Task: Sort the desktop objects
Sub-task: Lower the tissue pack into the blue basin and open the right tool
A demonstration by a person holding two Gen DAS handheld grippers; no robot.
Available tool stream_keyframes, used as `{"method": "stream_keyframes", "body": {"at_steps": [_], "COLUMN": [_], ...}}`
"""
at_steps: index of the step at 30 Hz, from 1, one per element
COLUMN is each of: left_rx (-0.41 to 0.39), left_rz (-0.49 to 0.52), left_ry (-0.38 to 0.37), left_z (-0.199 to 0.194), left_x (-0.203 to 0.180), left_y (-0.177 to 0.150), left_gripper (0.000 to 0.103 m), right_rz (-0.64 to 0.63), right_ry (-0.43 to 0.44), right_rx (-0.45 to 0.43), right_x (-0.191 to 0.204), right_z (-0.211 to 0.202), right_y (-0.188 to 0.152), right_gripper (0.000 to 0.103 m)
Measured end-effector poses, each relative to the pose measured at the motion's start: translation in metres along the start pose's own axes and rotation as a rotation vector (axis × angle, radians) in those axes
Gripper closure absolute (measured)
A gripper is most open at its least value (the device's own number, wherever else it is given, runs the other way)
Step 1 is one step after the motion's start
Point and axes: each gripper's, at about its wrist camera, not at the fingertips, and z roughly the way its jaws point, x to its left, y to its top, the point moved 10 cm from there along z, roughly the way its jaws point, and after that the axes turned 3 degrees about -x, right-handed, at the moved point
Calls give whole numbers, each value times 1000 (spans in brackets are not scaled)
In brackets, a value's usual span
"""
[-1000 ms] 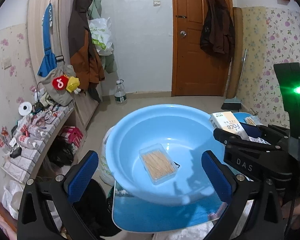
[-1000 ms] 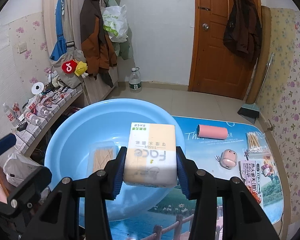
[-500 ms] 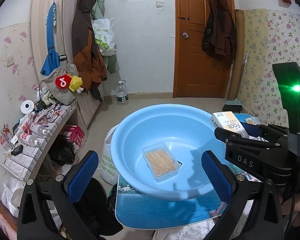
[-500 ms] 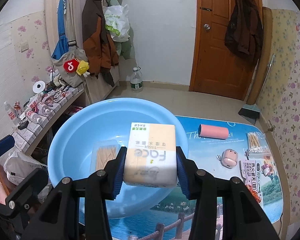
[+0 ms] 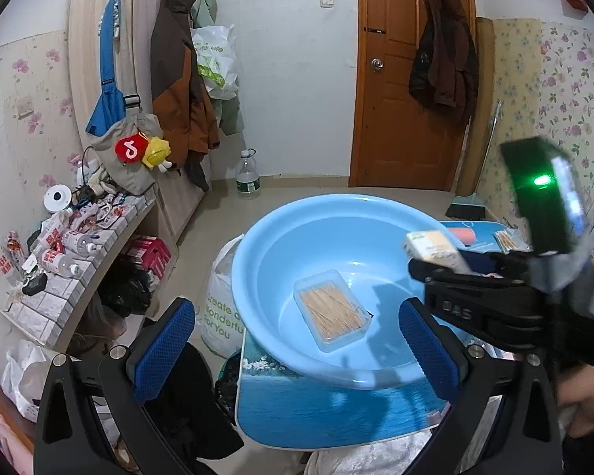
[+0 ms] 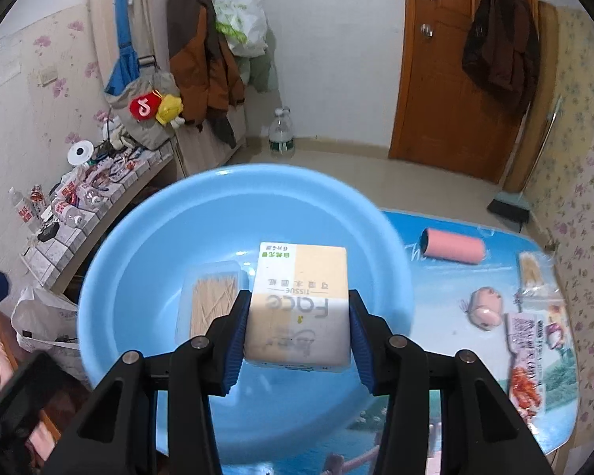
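Observation:
A big light blue basin (image 6: 146, 237) stands at the left end of the table and also shows in the left wrist view (image 5: 265, 245). A clear box of toothpicks (image 5: 330, 310) lies in it, seen in the right wrist view too (image 6: 210, 297). My right gripper (image 6: 297, 338) is shut on a white and yellow tissue pack (image 6: 301, 297) and holds it above the basin; the pack shows at the right of the left wrist view (image 5: 431, 247). My left gripper (image 5: 293, 336) is open and empty, near the basin's front left rim.
On the blue picture tabletop (image 6: 435, 285), right of the basin, lie a pink roll (image 6: 453, 245), a small pink gadget (image 6: 485, 308), a pack of cotton swabs (image 6: 530, 269) and a printed packet (image 6: 528, 360). A cluttered shelf (image 5: 79, 237) stands at the left.
My right gripper has carried the tissue pack forward and lower over the basin. The left gripper has drawn back and shifted left a little, still open.

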Motion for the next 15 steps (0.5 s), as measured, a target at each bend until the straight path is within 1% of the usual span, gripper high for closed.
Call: {"method": "stream_keyframes", "body": {"at_steps": [8, 11, 15], "left_rx": [5, 11, 10], "left_rz": [-27, -31, -28], "left_ry": [16, 18, 20], "left_z": [2, 3, 4], "left_x": [10, 11, 12], "left_y": [1, 0, 0], "left_gripper": [0, 0, 0], "right_rz": [-31, -59, -62], "right_ry": [18, 3, -7], "right_rx": [40, 36, 41], "right_x": [12, 20, 23], "right_z": [24, 28, 33], "right_y": [5, 5, 3], "right_gripper": [56, 56, 56]}}
